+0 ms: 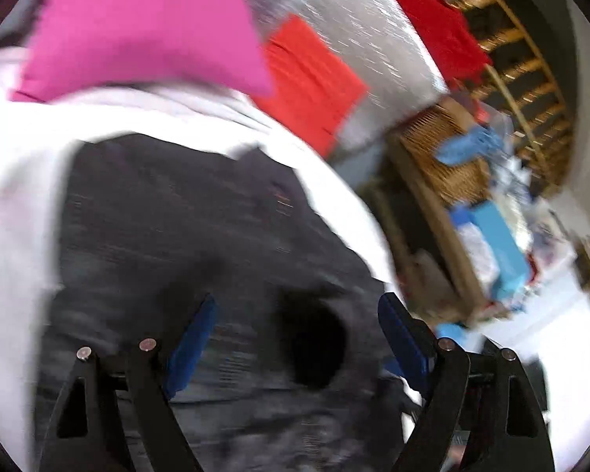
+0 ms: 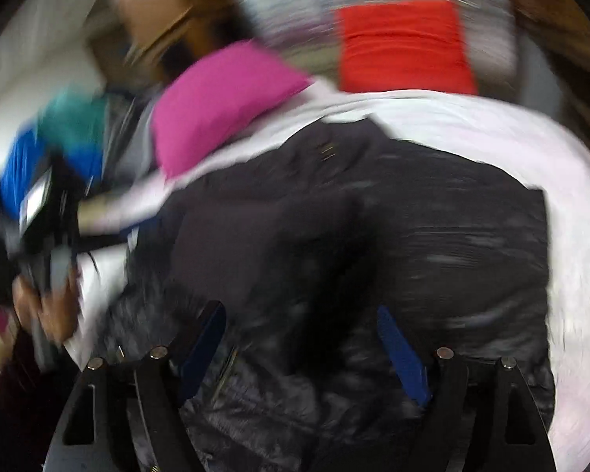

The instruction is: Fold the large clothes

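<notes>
A large black jacket (image 1: 185,236) lies partly folded on a white sheet (image 1: 15,196). It also shows in the right wrist view (image 2: 432,236), where its left part is doubled over. My left gripper (image 1: 299,314) is open just above the jacket's near edge, with a dark sleeve opening (image 1: 318,346) between its blue pads. My right gripper (image 2: 301,322) is open and empty above the jacket's shiny quilted near part. Both views are motion-blurred.
A pink folded garment (image 1: 137,27) and a red folded one (image 1: 310,82) lie beyond the jacket. A wicker basket (image 1: 448,161) and cluttered boxes stand to the right. The person's left hand with the other gripper (image 2: 47,244) shows at the left.
</notes>
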